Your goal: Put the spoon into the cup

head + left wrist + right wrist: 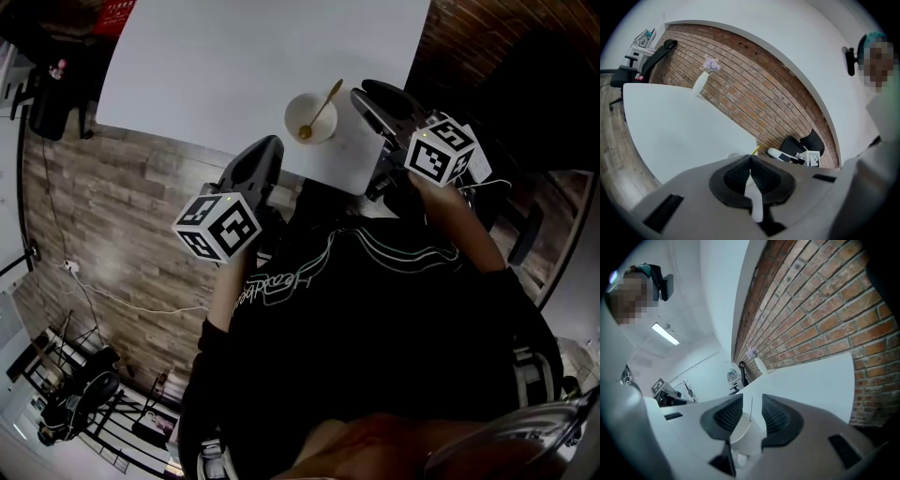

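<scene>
Currently, you are working over the white desk, the largest item in the head view. It sits on a wood-plank floor. Both gripper views show a brick wall running behind the desk. A black office chair stands at the far end of that wall, and a white vase with pale flowers stands on the desk's far side.

You hold the left claw low, at the near edge of the desk. Its marker cube faces the head camera. In the left gripper view its two ribbed pads meet at the tips, so this claw is clenched with nothing between the pads.

You hold the right claw over the near right corner of the desk, with its marker cube behind it. In the right gripper view its pads stand clearly apart, so this claw is released. A thin pale line runs up through the gap, and you cannot tell what it is.

The white cup stands upright on the desk near the near edge. It sits between the two claws, closer to the right one, and touches neither.

The gold spoon is already in the cup. Its bowl rests inside, and its handle leans over the rim towards the right claw.
</scene>
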`<state>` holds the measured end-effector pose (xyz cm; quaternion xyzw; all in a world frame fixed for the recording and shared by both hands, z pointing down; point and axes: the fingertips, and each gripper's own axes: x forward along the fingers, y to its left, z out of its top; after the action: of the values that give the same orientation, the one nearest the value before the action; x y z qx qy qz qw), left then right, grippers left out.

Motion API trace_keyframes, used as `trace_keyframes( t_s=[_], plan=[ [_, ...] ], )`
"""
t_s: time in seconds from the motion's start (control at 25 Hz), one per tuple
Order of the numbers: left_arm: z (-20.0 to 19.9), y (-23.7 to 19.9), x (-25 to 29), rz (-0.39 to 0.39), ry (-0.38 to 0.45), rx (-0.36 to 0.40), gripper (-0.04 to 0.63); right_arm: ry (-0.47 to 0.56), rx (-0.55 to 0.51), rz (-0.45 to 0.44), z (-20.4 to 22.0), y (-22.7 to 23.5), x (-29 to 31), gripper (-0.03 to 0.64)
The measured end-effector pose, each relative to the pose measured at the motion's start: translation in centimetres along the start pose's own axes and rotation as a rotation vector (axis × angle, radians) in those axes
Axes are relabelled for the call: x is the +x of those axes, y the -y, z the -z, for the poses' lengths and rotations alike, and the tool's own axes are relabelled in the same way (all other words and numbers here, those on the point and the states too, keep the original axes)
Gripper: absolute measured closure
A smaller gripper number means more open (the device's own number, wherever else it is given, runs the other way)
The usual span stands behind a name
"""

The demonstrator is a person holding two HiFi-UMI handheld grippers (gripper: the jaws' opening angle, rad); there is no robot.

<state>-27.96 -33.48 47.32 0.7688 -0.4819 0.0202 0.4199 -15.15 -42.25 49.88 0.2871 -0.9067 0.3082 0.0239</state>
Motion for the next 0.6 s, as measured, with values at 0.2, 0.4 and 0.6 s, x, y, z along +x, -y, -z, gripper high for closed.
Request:
trace_keyframes(
  t_s=[0.2, 0.4, 0.6],
  plan=[
    [-0.3, 2.3, -1.1, 0.019, 0.029, 0.032, 0.591, 0.058, -0.059, -0.019, -2.2, -2.2, -2.6, 0.571],
    [-0.5, 4.8, -2.3, 0.041, 0.068, 0.059, 0.591, 0.111, -0.124, -0.073, -3.9, -5.2, -5.5, 0.602],
    [-0.2, 7.8, -3.8, 0.072, 0.103, 0.087, 0.591, 0.101, -0.181, -0.144, -4.3, -8.6, -8.2, 0.614]
  ],
)
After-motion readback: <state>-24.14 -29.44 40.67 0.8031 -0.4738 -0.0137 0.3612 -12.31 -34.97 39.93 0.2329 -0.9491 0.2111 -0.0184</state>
